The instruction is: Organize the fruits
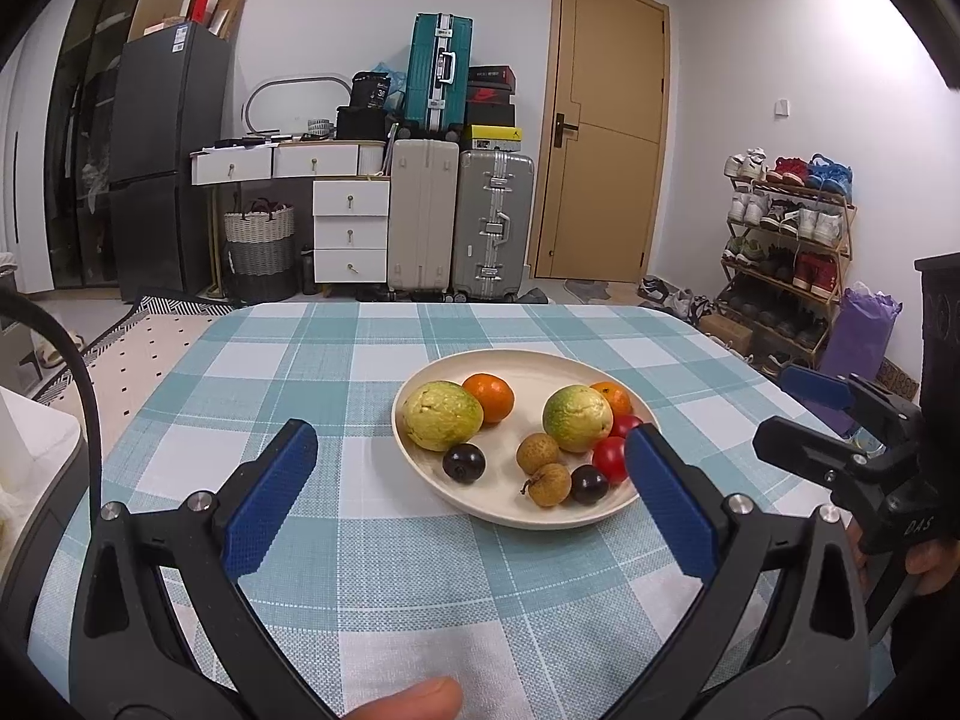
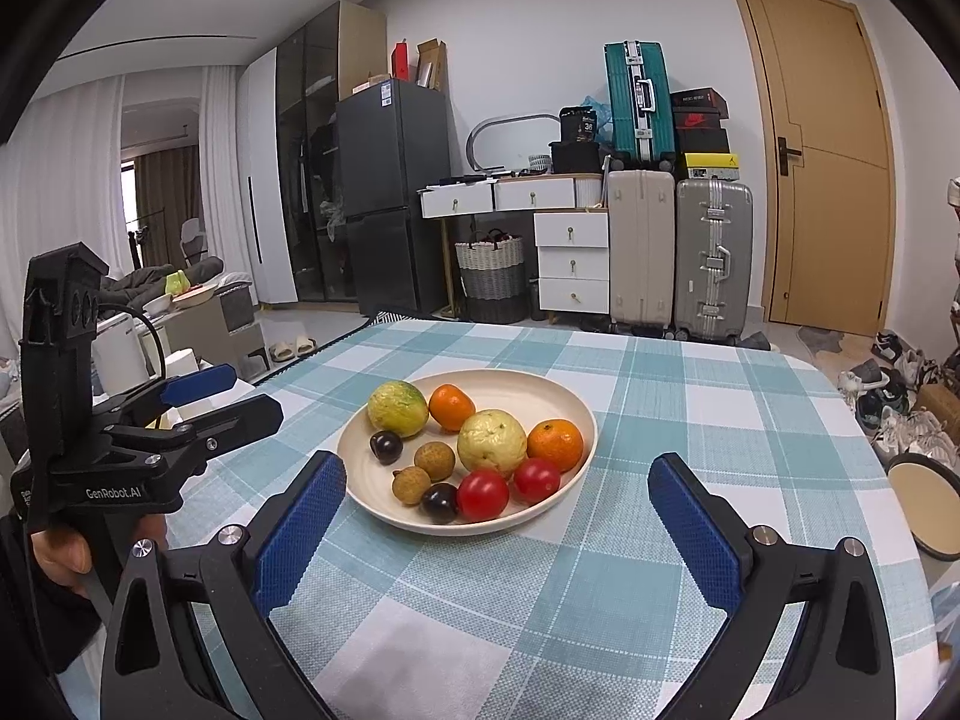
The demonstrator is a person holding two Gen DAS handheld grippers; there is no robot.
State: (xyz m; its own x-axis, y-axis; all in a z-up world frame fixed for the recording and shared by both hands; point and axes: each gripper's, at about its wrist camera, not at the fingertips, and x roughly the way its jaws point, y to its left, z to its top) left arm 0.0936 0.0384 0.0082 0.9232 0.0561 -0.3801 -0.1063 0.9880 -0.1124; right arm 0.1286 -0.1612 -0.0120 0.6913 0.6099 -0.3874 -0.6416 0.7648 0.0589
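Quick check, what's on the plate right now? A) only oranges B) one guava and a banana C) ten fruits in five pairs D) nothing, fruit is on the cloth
C: the plate holds two guavas, two oranges, two tomatoes, two longans and two dark plums, all inside its rim.
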